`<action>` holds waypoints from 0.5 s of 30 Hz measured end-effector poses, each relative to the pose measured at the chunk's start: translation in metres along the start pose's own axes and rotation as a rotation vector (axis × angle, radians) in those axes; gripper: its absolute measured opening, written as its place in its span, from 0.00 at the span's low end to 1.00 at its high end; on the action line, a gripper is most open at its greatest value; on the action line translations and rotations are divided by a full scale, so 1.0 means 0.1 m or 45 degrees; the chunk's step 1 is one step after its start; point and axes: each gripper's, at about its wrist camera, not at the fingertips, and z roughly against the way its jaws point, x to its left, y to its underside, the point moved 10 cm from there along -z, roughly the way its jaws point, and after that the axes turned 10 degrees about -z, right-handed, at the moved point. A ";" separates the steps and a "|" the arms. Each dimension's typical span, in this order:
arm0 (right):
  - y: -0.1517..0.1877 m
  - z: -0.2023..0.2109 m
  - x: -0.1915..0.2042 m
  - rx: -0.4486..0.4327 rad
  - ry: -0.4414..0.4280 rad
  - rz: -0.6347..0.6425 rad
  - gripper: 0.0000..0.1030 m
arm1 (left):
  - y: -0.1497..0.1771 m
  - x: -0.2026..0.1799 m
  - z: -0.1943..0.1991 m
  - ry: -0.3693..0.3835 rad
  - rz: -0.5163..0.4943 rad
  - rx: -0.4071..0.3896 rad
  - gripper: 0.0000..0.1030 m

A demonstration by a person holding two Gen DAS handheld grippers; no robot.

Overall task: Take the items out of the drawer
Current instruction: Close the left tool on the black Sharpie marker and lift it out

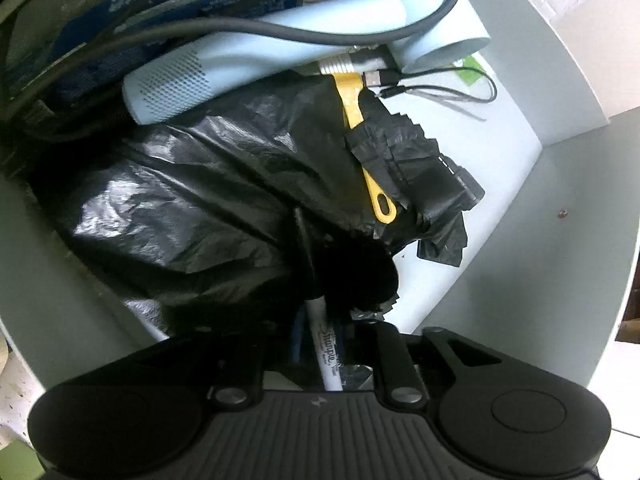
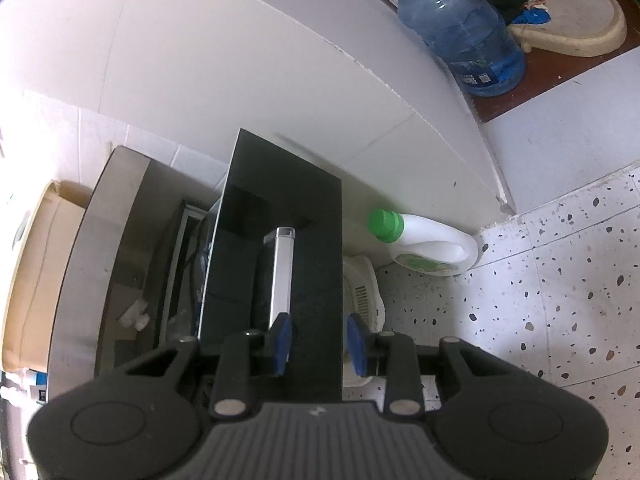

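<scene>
The left wrist view looks down into a white drawer (image 1: 500, 184). It holds crumpled black plastic bags (image 1: 208, 184), a pale blue hair dryer (image 1: 224, 68), a yellow tool handle (image 1: 360, 128) and thin USB cables (image 1: 440, 84). My left gripper (image 1: 332, 300) reaches down into the black bags. A white marker pen (image 1: 328, 352) lies between its fingers, whose tips are lost in the dark plastic. In the right wrist view, my right gripper (image 2: 319, 342) has its blue pads (image 2: 280, 340) closed against both sides of a black box (image 2: 312, 208) with a silver bar (image 2: 282, 272).
Thick grey cords (image 1: 280, 28) and a dark blue carton (image 1: 180, 4) fill the drawer's back. Around the right gripper are a white wall panel (image 2: 240, 60), a green-capped detergent bottle (image 2: 428, 244), a blue water jug (image 2: 460, 28), a cardboard box (image 2: 36, 264) and speckled floor (image 2: 540, 300).
</scene>
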 end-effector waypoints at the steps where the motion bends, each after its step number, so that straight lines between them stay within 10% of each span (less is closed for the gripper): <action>1: 0.00 0.00 -0.01 -0.001 0.001 -0.002 0.29 | 0.00 0.00 -0.02 -0.004 0.000 0.006 0.21; 15: -0.04 0.03 -0.08 -0.010 0.045 -0.023 0.29 | 0.03 0.15 0.12 -0.040 -0.033 -0.099 0.11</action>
